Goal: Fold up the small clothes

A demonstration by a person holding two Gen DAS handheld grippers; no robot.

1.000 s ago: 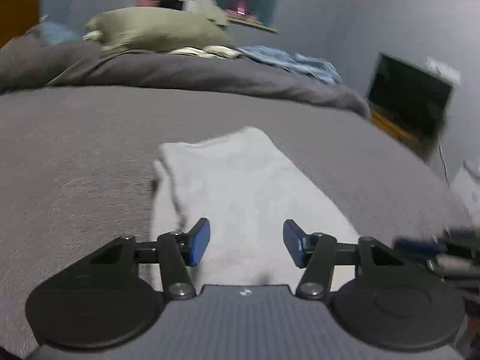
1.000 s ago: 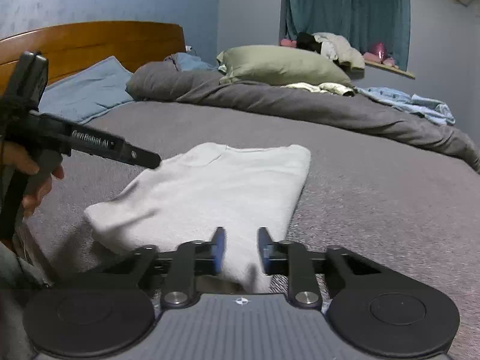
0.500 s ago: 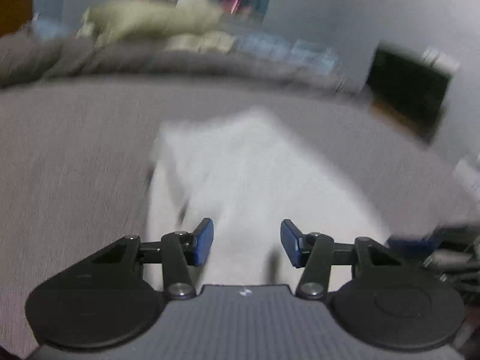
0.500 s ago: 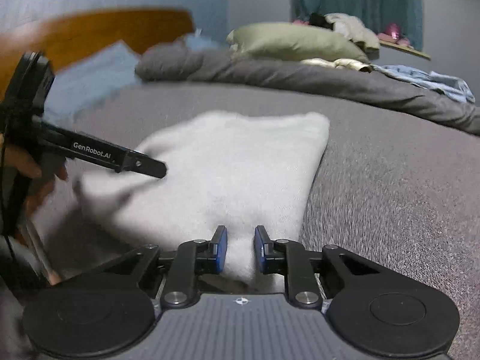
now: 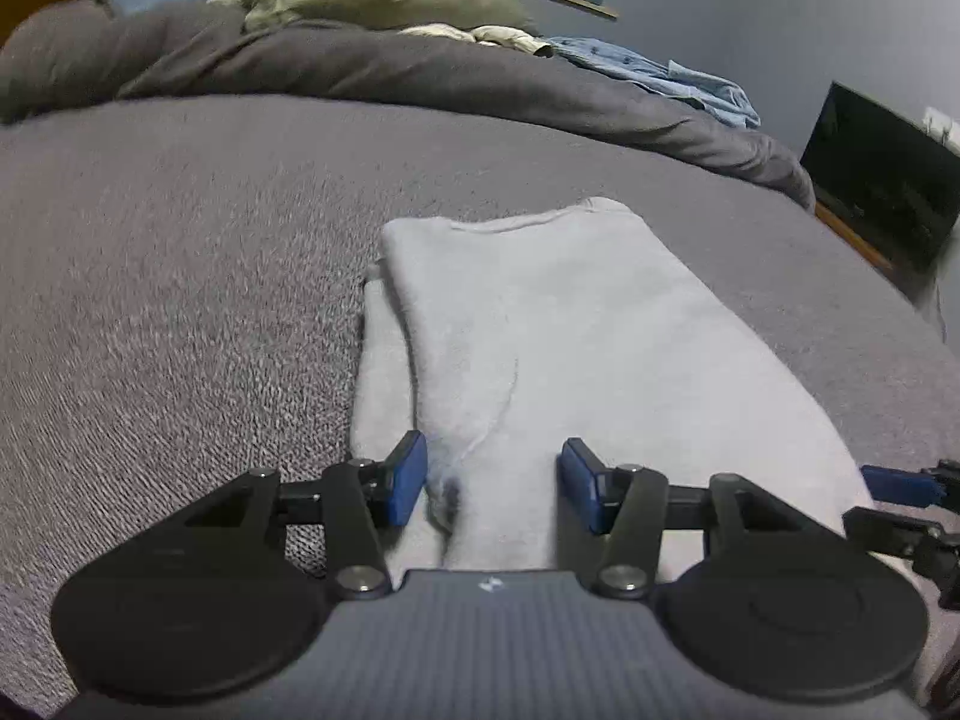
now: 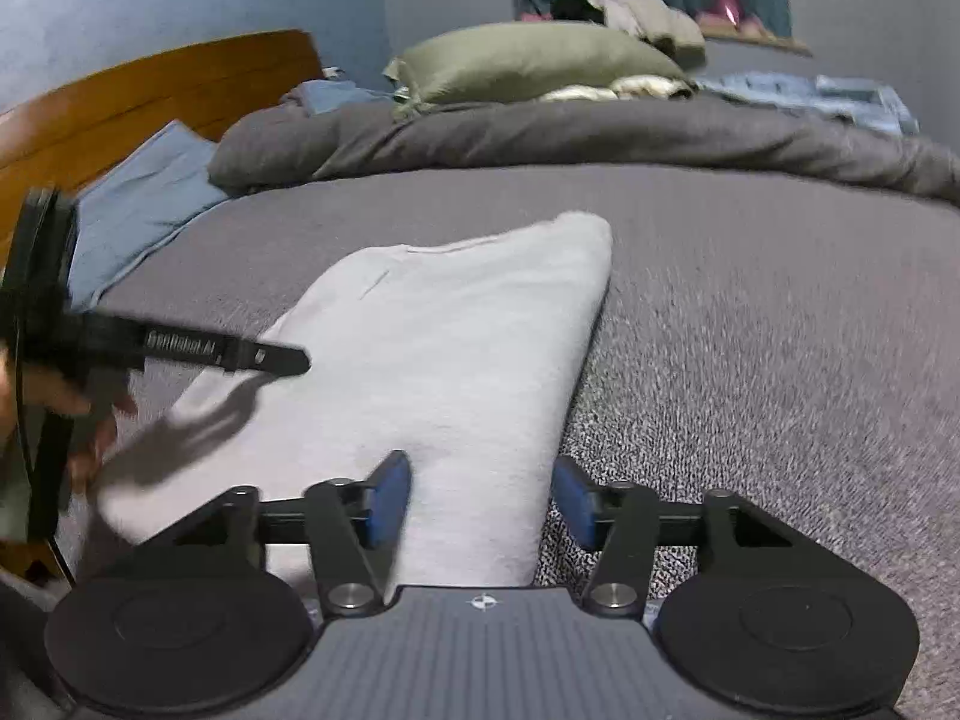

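Nearest to me, the right gripper point(image 6: 480, 495) hung low over the near right corner of the pale grey garment point(image 6: 456, 354), its jaws having just been opening; the blue pads stood apart with the cloth's edge lying slack between them, pressed by neither. Beside it the left gripper point(image 5: 492, 489) hovered over the near left part of the same garment, jaws about half spread, a wrinkle of fabric below the gap but nothing pinched. A hand point(image 6: 90, 414) at the left edge of the right camera's view carried that tool. I counted two grippers and one garment, already folded lengthwise into a long strip with a narrower layer peeping out along its left side, lying on the grey bed cover point(image 5: 180, 300) near the middle of the bed. To my eye the lengthwise fold looked finished and both tools looked freed, so the next move would call for both sets of jaws to close on the near hem and carry it toward the far end, corners kept level so the layers did not slide. Farther off lay one bunched dark duvet point(image 6: 600, 126), one olive pillow point(image 6: 528, 60), one blue pillow point(image 6: 138, 192) at far left before the wooden headboard point(image 6: 150, 102), and a crumpled blue cloth point(image 5: 672, 81) at far right.
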